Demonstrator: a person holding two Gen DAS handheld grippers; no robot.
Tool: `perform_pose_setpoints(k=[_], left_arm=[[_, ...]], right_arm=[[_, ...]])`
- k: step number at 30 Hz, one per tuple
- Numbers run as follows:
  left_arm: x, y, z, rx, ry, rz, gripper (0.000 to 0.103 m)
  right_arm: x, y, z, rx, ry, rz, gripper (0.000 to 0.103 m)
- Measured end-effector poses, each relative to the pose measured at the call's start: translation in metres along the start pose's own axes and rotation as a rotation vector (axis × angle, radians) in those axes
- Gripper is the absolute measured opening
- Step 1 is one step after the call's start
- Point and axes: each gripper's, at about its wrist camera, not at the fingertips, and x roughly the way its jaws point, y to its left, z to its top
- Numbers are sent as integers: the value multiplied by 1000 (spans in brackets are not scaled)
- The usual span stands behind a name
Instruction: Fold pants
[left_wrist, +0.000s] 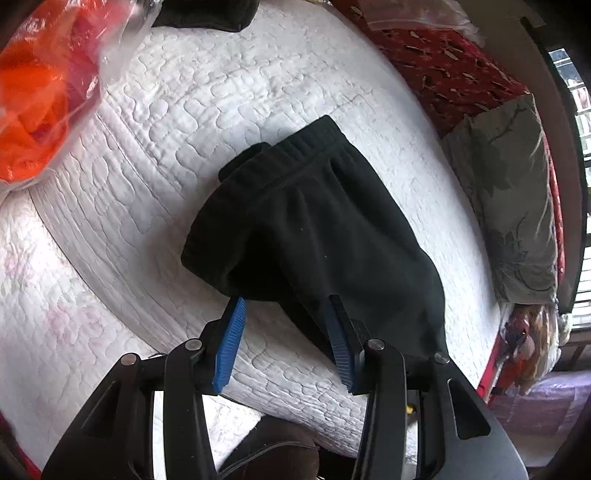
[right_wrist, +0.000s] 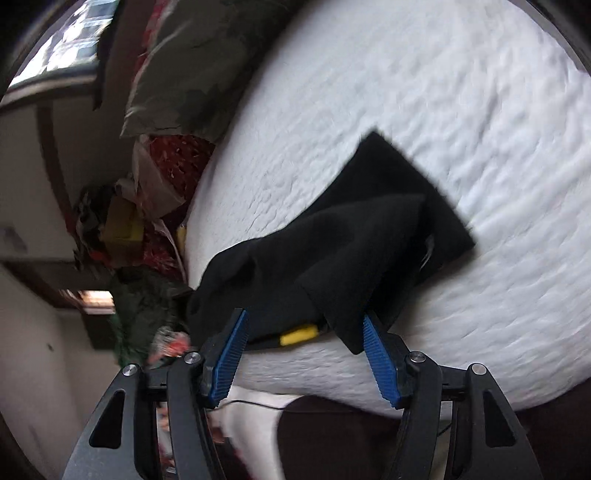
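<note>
1. Quilt is spreading white and bare around the black pants, with open bedding on the far side and the bed's near edge just below both tongs.
2. Left gripper is standing wide, one blue pad clear of the cloth, the other against the dark fabric; nothing is being pinched.
3. Right gripper is also gaping wide, a hanging fold of the pants lying between its fingers, unclamped.
4. Grey pillow and red patterned blanket are lining the bed's far edge; an orange bundle in plastic is sitting at one corner.
</note>
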Motion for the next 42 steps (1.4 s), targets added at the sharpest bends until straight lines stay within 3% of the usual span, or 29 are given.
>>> perform_pose_setpoints(k=[2, 5, 11, 14, 18, 21, 22, 23, 24, 25, 26, 29, 32, 34, 36, 39, 42], left_arm=[[-4, 0, -5, 13, -9, -4, 43], [-2, 1, -5, 9, -7, -2, 43], [10, -6, -4, -1, 15, -9, 43], [14, -6, -2, -15, 22, 8, 43], [17, -2, 6, -45, 15, 27, 43], [22, -2, 13, -61, 19, 45, 42], [25, -3, 16, -66, 29, 55, 34], [28, -4, 19, -71, 39, 58, 13], [31, -6, 21, -77, 50, 57, 5], [34, -9, 24, -87, 63, 59, 4], [32, -13, 31, -99, 72, 65, 3], [-1, -26, 50, -128, 46, -39, 3], [-53, -42, 59, -60, -81, -144, 3], [-57, -44, 57, -11, -106, -110, 3], [-38, -37, 45, 45, -98, -17, 3], [1, -8, 34, 20, -21, 57, 3], [18, 19, 33, -72, 46, 17, 3]], right_arm=[[-3, 6, -8, -2, 20, -48, 64], [-22, 13, -23, -31, -26, -98, 64], [-24, 22, -45, 56, 11, 59, 65], [-10, 29, -32, 40, -48, 36, 70], [11, 2, -7, 192, -115, -25, 70], [14, -10, 4, 237, -182, -68, 70], [13, -14, 5, 247, -201, -77, 68], [13, -17, 8, 253, -212, -85, 60], [13, -20, 9, 257, -213, -101, 51], [15, -25, 10, 260, -207, -111, 22], [14, -26, 12, 248, -198, -120, 4], [11, -12, 26, 188, -186, -128, 4], [-19, 46, 45, 33, -269, 22, 3], [-38, 82, 54, -123, -320, 46, 3], [-36, 82, 57, -143, -296, 37, 3], [-6, 47, 50, -112, -193, -32, 3], [24, 2, 40, -38, -118, -91, 4]])
